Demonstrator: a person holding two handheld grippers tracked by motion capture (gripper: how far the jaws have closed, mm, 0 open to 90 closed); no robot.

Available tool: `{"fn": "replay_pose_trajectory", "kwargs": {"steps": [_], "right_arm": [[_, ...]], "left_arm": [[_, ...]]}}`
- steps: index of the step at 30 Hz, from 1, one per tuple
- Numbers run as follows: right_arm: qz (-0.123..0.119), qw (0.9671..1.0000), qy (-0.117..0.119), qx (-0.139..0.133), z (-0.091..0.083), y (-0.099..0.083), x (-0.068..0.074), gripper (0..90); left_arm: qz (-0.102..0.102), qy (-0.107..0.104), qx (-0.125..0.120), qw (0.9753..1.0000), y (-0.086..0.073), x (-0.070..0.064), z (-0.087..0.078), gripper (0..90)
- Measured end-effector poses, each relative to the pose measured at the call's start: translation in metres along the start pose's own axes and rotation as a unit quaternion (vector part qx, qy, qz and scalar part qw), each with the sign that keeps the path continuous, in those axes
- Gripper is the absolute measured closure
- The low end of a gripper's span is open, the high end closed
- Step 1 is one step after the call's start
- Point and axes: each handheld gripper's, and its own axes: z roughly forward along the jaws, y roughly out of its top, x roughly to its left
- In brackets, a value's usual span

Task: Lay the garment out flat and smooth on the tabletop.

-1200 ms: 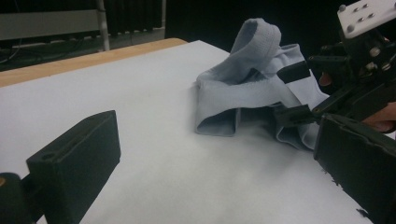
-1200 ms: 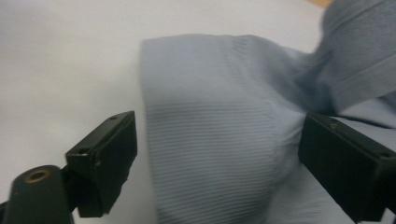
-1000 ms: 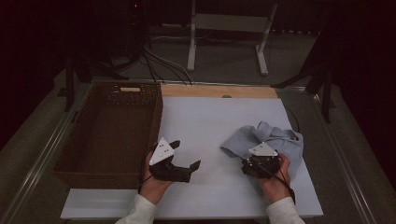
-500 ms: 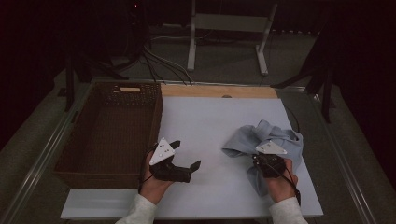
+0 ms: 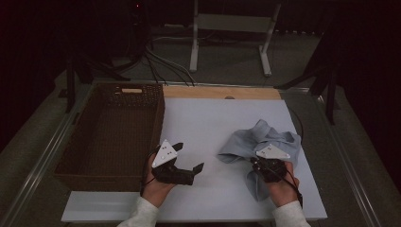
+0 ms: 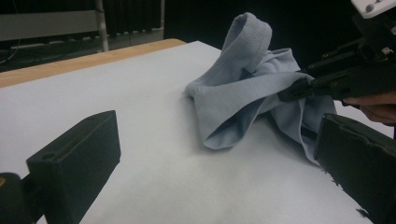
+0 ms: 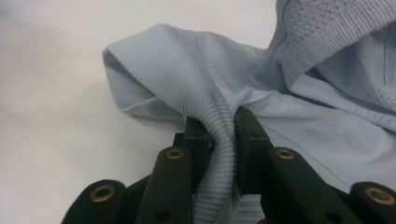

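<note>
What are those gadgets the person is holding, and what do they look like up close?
They are two hand-held grippers. The left gripper and the right gripper are both matte black, each topped by a pale grey three-cornered plate with small dark dots and trailing a thin black cable. The left one's fingers are blocky black pads; the right one's fingers are slim bars with brass-coloured rivets. The person wears white sleeves.

A white table (image 5: 208,123) carries a wicker basket (image 5: 111,137) and blue cloth (image 5: 265,142).
</note>
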Motion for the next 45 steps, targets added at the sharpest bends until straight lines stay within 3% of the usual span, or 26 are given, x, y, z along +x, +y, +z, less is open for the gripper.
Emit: {"fn": "replay_pose_trajectory", "kwargs": {"steps": [14,28,39,44,45], "right_arm": [[-0.018,0.9976,0.06,-0.028,-0.007,0.006,0.017,78.0],[-0.058,0.9918,0.104,-0.047,-0.012,0.008,0.035,78.0],[-0.083,0.9854,0.137,-0.057,-0.016,0.008,0.048,78.0],[-0.095,0.9807,0.159,-0.061,-0.02,0.008,0.053,78.0],[-0.098,0.978,0.173,-0.064,-0.022,0.008,0.054,78.1]], "left_arm": [[-0.001,0.0,-0.001,1.0,0.0,0.0,0.0,1.1],[0.0,0.001,0.0,1.0,0.0,0.001,0.0,1.1],[0.0,0.003,-0.004,1.0,0.001,0.001,-0.002,1.1],[-0.001,0.003,-0.004,1.0,0.001,0.001,-0.002,1.1],[-0.001,0.004,-0.004,1.0,0.001,0.001,-0.002,1.1]]}}
